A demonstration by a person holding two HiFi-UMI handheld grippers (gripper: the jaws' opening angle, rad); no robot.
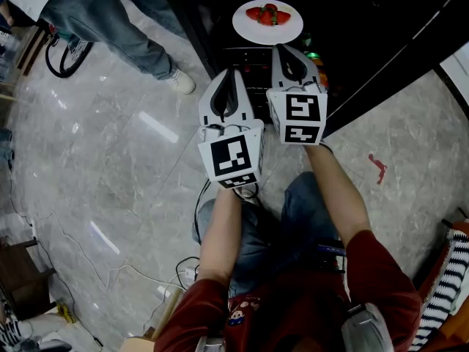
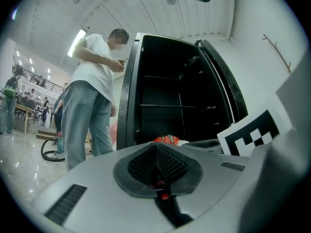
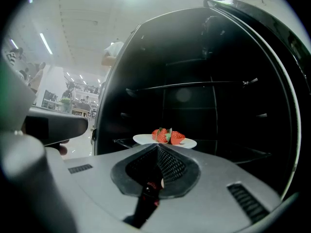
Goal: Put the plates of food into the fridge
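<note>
A white plate (image 1: 248, 29) of strawberries (image 1: 268, 13) rests on a low shelf inside the open black fridge (image 1: 352, 42). My right gripper (image 1: 281, 48) is shut with nothing in it, its tip just short of the plate's near rim. In the right gripper view the plate (image 3: 188, 143) and strawberries (image 3: 165, 135) lie just past the closed tip (image 3: 158, 147). My left gripper (image 1: 233, 73) is also shut and empty, beside the right one and a little further back. Over its tip (image 2: 156, 145) the strawberries (image 2: 167, 140) peek out in the left gripper view.
A person in jeans (image 1: 110, 20) stands on the marble floor left of the fridge, also seen in the left gripper view (image 2: 92, 106). The fridge door (image 1: 410, 42) stands open at the right. Wire shelves (image 3: 194, 86) sit above the plate. Cables (image 1: 146, 270) trail on the floor.
</note>
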